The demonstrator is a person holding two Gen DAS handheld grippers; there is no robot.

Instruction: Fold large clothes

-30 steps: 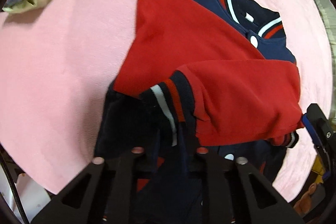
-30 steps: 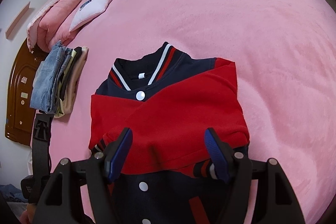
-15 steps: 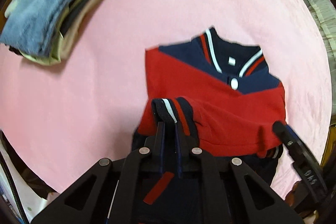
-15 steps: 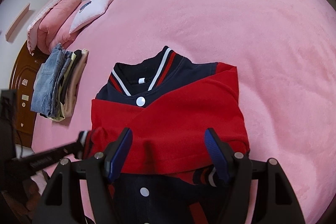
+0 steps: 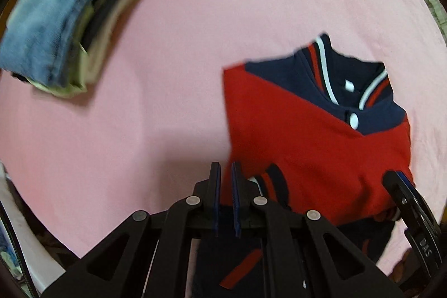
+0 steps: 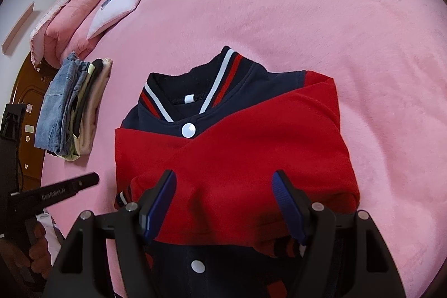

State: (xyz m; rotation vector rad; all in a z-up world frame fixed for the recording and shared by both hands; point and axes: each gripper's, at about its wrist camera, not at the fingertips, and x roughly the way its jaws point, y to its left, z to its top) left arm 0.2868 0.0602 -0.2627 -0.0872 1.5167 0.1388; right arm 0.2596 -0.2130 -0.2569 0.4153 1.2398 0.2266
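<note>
hiding jacket (image 6: 251, 158) hem | right gripper (image 6: 223, 197) wide | left gripper (image 5: 225, 172) closed, empty

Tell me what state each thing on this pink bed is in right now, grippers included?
Jacket: lying flat, snapped shut, both red sleeves folded across its front.
Left gripper: shut, holding nothing, beside the jacket's edge.
Right gripper: open, poised over the folded sleeves.
Stack of clothes: folded, piled beside the jacket.
Pillows: resting at the head of the bed.
</note>
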